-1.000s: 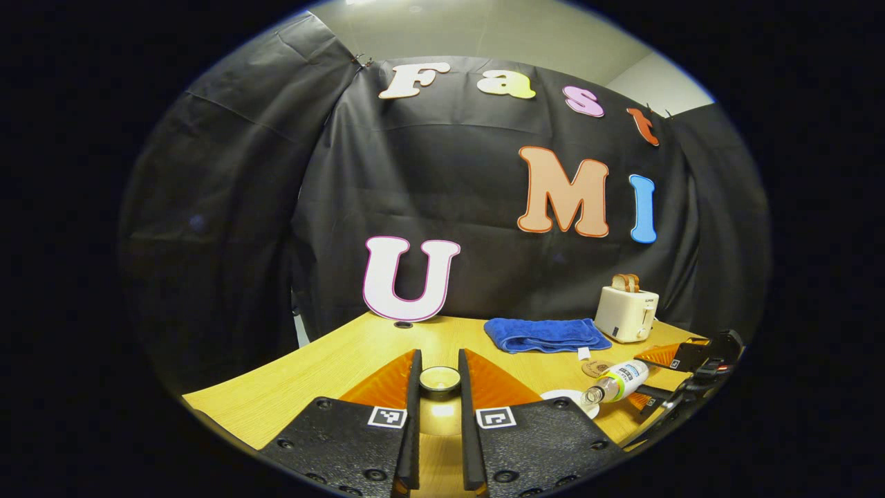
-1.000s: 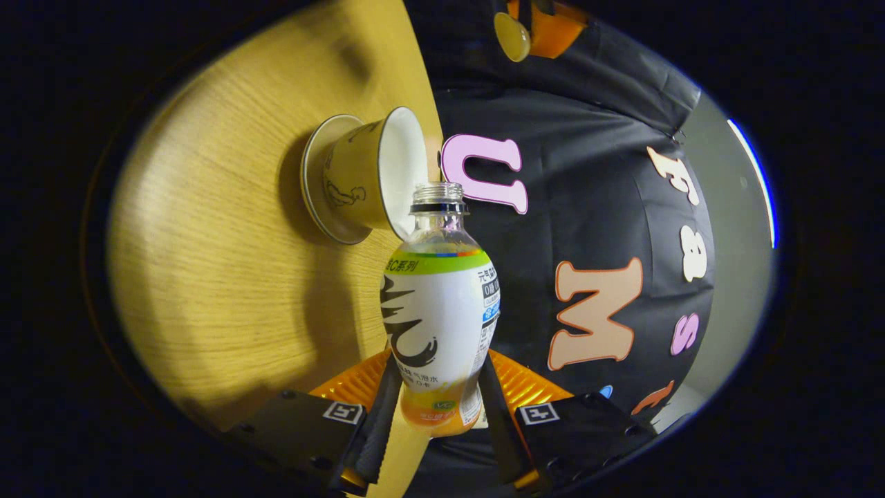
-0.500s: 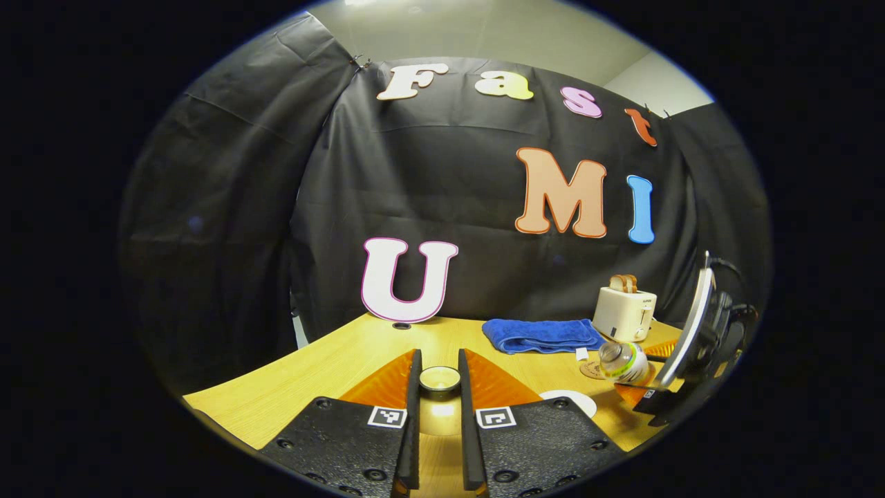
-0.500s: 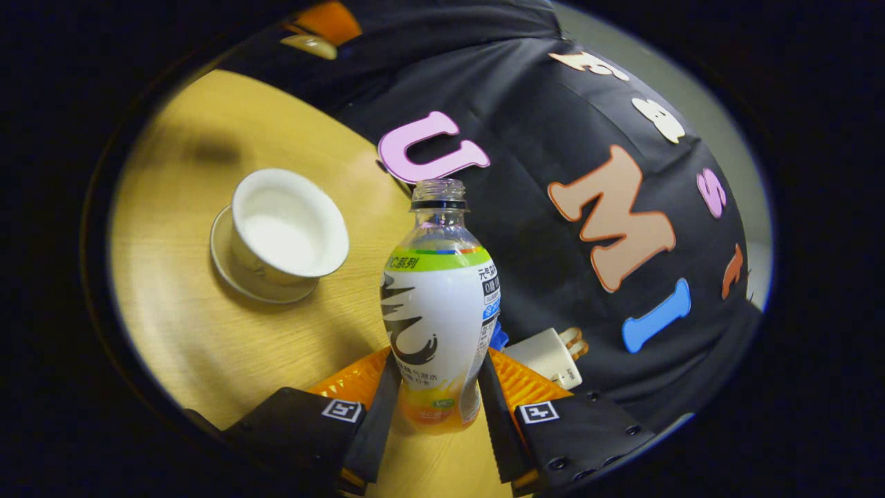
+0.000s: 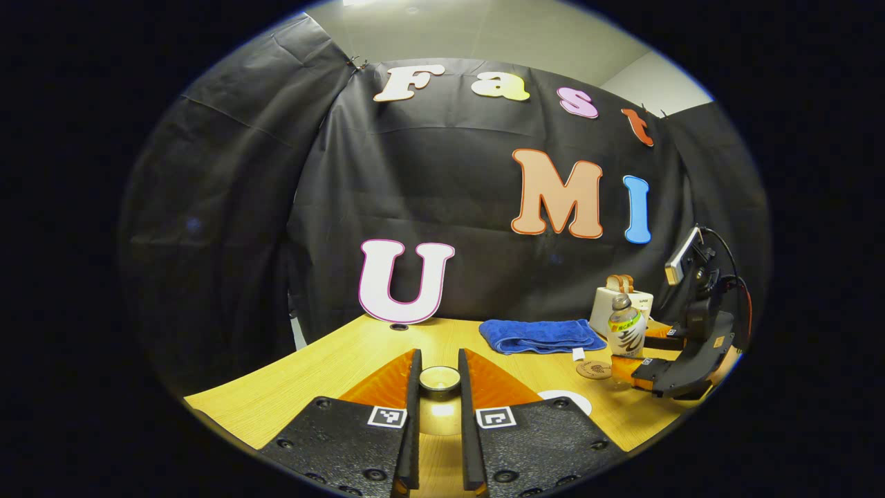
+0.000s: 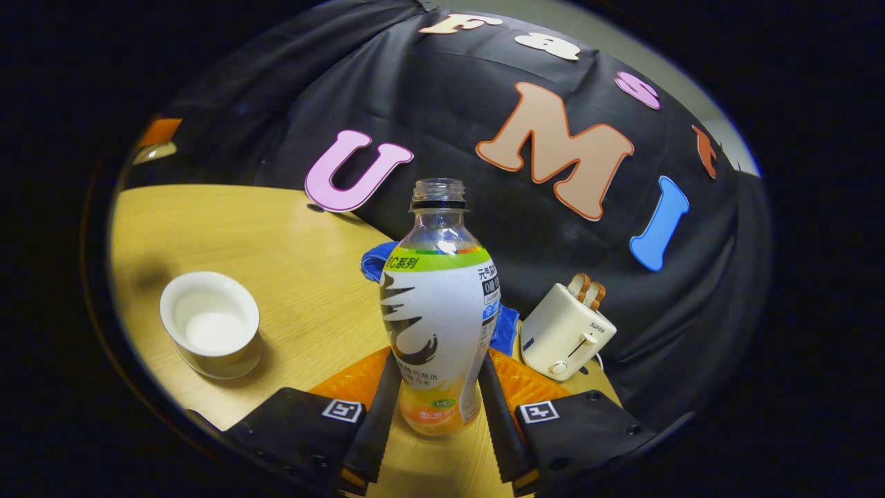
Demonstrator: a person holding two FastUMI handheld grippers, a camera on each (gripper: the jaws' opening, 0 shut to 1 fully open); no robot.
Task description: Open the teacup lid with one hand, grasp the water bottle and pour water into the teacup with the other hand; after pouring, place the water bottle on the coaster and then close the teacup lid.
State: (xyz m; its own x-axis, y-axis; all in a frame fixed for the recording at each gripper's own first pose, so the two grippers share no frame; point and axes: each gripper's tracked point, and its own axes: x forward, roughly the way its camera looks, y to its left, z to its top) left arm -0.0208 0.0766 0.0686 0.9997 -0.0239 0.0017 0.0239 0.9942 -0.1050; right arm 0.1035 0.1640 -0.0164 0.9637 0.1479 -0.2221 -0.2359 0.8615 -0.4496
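My left gripper (image 5: 439, 363) is shut on the teacup lid (image 5: 440, 379), a small round gold-rimmed piece held above the wooden table. The white teacup (image 6: 209, 321) stands uncovered on its saucer at the left of the right gripper view; its rim (image 5: 568, 399) peeks past my left finger. My right gripper (image 6: 437, 366) is shut on the uncapped water bottle (image 6: 439, 318), which is upright. In the left gripper view the bottle (image 5: 626, 335) hangs in the right gripper (image 5: 632, 353) just right of the round brown coaster (image 5: 594, 369).
A folded blue towel (image 5: 539, 335) lies at the back of the table (image 6: 290, 235), and a white toaster (image 6: 567, 330) with bread stands to its right. The left gripper with the lid (image 6: 155, 142) is far off at upper left.
The right gripper has turned the bottle from tipped over the teacup to upright and carried it away from the cup, to beside the coaster. The left gripper has held still with the lid.
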